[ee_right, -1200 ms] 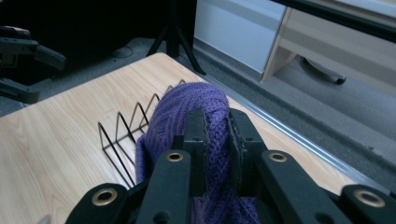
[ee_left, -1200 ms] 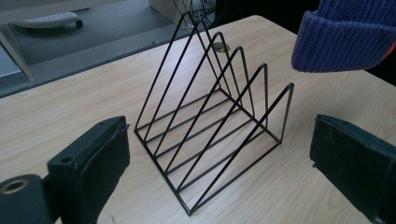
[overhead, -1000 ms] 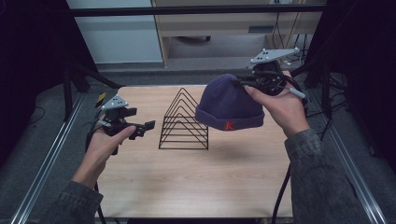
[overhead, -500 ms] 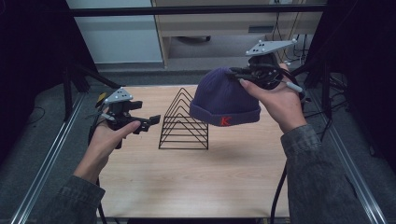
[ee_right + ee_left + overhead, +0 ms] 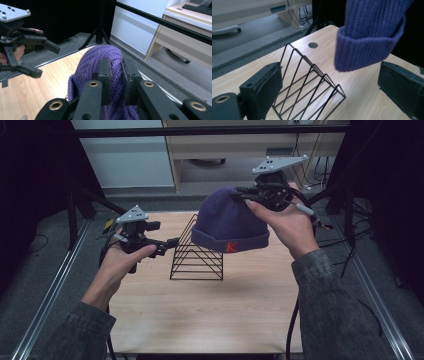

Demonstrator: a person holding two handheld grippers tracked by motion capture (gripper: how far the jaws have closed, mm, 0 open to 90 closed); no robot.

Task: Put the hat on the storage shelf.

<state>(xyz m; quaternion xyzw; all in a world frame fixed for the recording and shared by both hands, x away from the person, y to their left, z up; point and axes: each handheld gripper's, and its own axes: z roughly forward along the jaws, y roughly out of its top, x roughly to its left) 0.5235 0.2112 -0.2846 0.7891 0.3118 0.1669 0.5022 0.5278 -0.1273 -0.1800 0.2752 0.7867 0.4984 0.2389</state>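
The right hand-held gripper [image 5: 244,196] pinches the crown of the purple beanie [image 5: 227,222] so it hangs cuff-down, just above the wire rack [image 5: 197,255] on the tabletop [image 5: 200,315]. The left hand-held gripper [image 5: 172,241], jaws wide apart and empty, waits beside the rack below the cuff, likely to steady it

Single legible mark: red capital letter "K" on folded ribbed cuff of purple knitted wool beanie [image 5: 227,222], facing camera in high view, near cuff's middle. Letter out of sight in both gripper views, which show plain knit. No other readable text, label, brand, number or sign.
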